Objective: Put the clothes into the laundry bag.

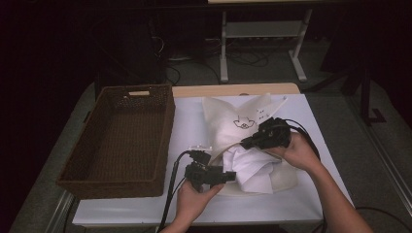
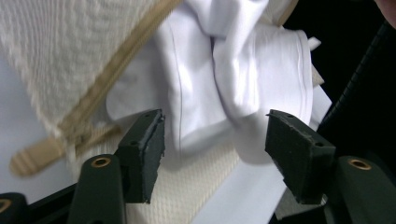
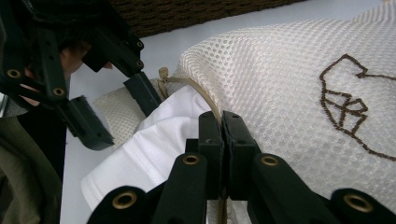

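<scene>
The right gripper (image 3: pixel 222 154) pinches the mesh laundry bag's (image 1: pixel 228 124) zipper edge up on the table (image 1: pixel 189 121), so the wide-open left gripper (image 2: pixel 215 154) can push the white shirt (image 2: pixel 224 70) inside.

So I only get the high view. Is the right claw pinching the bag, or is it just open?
Observer: It's pinching. The right claw is shut on the tan edge of the bag.
Operator: Ok, and the left claw?
Observer: The left claw is open, and the white cloth sits between its jaws.
Operator: What is the bag made of?
Observer: It's fine mesh full of tiny holes, and the drawing on it is stitched in brown thread.
</scene>
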`<state>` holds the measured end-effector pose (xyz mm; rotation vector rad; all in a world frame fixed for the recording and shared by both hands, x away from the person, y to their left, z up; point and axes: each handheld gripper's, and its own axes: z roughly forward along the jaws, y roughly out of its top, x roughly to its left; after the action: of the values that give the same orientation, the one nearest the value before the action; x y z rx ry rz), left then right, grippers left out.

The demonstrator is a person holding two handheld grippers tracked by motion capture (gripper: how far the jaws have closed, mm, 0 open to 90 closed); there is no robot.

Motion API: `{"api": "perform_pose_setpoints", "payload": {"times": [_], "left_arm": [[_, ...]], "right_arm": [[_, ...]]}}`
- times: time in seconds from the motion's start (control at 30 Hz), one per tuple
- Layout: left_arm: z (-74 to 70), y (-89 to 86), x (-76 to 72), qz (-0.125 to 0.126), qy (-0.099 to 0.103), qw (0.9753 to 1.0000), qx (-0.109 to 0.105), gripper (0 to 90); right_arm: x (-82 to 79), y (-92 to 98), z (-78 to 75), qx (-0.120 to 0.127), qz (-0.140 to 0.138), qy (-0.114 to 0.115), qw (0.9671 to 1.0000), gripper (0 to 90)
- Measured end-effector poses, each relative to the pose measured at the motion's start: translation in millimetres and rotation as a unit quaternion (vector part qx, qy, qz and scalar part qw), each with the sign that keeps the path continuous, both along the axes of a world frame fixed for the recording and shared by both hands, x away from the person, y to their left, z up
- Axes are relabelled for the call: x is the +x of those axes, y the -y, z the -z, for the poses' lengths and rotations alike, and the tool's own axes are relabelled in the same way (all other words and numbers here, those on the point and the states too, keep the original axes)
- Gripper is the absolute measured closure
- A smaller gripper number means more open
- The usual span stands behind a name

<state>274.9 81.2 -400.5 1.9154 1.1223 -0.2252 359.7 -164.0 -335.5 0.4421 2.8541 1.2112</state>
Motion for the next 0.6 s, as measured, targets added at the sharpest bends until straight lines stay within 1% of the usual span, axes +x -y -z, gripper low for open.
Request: {"api": "perform_pose_setpoints", "payload": {"times": [0.07,0.17,0.23,0.33,0.4,0.43,0.47,0.5,0.53,0.57,0.6], "left_arm": [[2.6,2.2,0.0,0.005,-0.005,1.0000,0.005,36.4],[7.1,10.2,4.0,0.010,-0.015,0.9998,0.002,37.2],[9.9,15.1,10.1,0.006,-0.018,0.9998,0.003,39.6],[11.9,20.9,20.4,-0.008,-0.030,0.9995,-0.008,45.6],[10.8,27.0,24.3,-0.010,-0.023,0.9997,-0.008,53.2],[10.2,31.0,26.2,-0.007,-0.018,0.9998,-0.004,57.2],[10.1,34.9,28.0,-0.001,-0.014,0.9999,-0.002,62.7],[9.8,38.2,29.6,0.004,-0.007,1.0000,0.006,68.3],[9.5,40.4,31.1,0.005,0.003,0.9999,0.011,74.1],[9.5,41.6,32.4,0.001,0.008,0.9999,0.013,78.5],[9.9,41.9,34.0,-0.004,0.009,0.9999,0.010,81.2]], "right_arm": [[1.2,-0.4,0.4,0.001,0.000,-0.001,1.0000,86.4],[2.0,-2.8,0.7,0.000,0.000,-0.002,1.0000,86.4],[1.6,-4.6,1.3,-0.004,-0.004,0.000,1.0000,86.4],[0.6,-5.5,1.7,-0.007,-0.005,0.003,1.0000,86.5],[-0.5,-6.4,1.3,-0.008,-0.005,0.003,0.9999,86.5],[-0.6,-6.8,1.5,-0.007,-0.006,0.004,1.0000,86.4],[-0.5,-7.0,1.9,-0.007,-0.006,0.005,0.9999,86.5],[-0.4,-7.2,2.1,-0.007,-0.007,0.004,0.9999,86.5],[-0.2,-7.2,2.2,-0.007,-0.006,0.004,0.9999,86.5],[-0.2,-6.8,1.9,-0.006,-0.006,0.003,1.0000,86.5],[-0.3,-6.4,1.8,-0.005,-0.005,0.004,1.0000,86.5]]}}
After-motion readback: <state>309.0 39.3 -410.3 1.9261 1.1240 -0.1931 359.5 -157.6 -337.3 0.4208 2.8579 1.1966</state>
